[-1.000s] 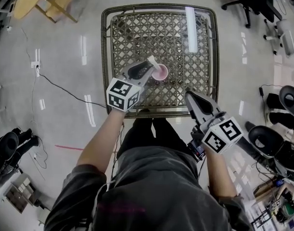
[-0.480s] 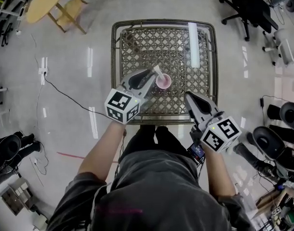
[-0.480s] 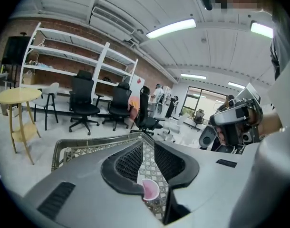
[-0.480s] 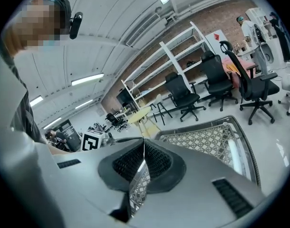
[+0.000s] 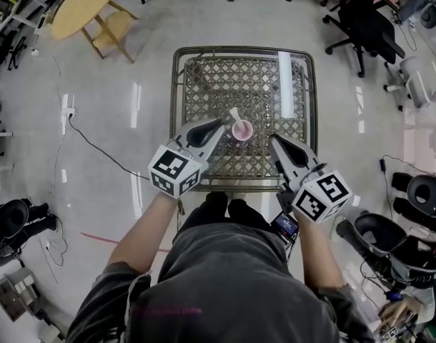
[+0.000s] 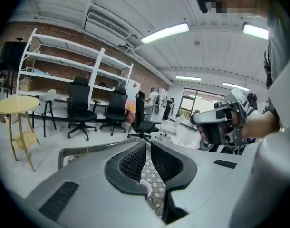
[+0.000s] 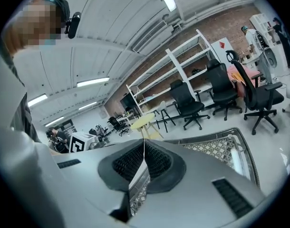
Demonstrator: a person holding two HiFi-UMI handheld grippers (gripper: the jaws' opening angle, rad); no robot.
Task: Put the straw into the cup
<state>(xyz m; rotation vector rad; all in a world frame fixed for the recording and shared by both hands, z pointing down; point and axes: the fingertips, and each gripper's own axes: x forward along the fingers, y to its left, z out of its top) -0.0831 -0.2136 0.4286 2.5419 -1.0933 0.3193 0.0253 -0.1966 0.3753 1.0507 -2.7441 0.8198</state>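
Observation:
A small pink cup (image 5: pixel 241 131) stands on the lattice-topped table (image 5: pixel 176 84), near its front middle. A pale straw (image 5: pixel 234 115) leans out of the cup toward the far left. My left gripper (image 5: pixel 221 123) points at the cup from the left, its tip just short of the straw. Its jaws stand a narrow gap apart with nothing between them. Through that gap in the left gripper view (image 6: pixel 148 144) I see the cup's rim (image 6: pixel 146 188). My right gripper (image 5: pixel 273 139) hovers over the table's front right, shut and empty, with its pads meeting (image 7: pixel 144 156).
A long white streak (image 5: pixel 286 84) lies along the table's right side. A round yellow table (image 5: pixel 82 2) stands at the far left and black office chairs (image 5: pixel 368 27) at the far right. A cable (image 5: pixel 96 145) runs over the floor on the left.
The left gripper held the straw at the cup a second ago. It has since let go and drawn back a little, and the straw now stands in the cup. The right gripper stayed shut.

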